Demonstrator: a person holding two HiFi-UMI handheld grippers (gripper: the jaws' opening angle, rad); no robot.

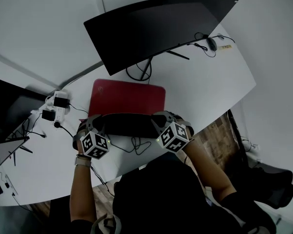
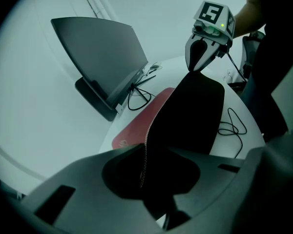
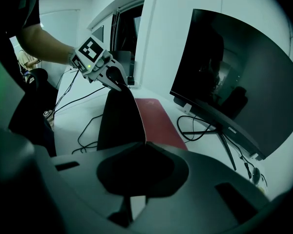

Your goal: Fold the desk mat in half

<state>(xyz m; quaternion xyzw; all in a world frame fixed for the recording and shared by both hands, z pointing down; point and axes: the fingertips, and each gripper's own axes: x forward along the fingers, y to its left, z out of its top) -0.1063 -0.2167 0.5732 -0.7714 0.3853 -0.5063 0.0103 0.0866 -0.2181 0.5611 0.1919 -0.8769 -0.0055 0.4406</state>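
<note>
White desk (image 1: 219, 91), curved monitor (image 1: 156, 28) at the back. Red desk mat (image 1: 129, 95) lies in front of it; near edge lifted, black underside showing. Left gripper (image 1: 94, 125) nearly closed, pinching the near-left corner; right gripper (image 1: 162, 120) clamped tight on the near-right one. Judging we're mid-fold. Next I carry both corners level toward the monitor-side edge, line up the corners, lay down, then let go. Writing: small white wordmark on the monitor's lower bezel and a logo on the mat — neither legible.
</note>
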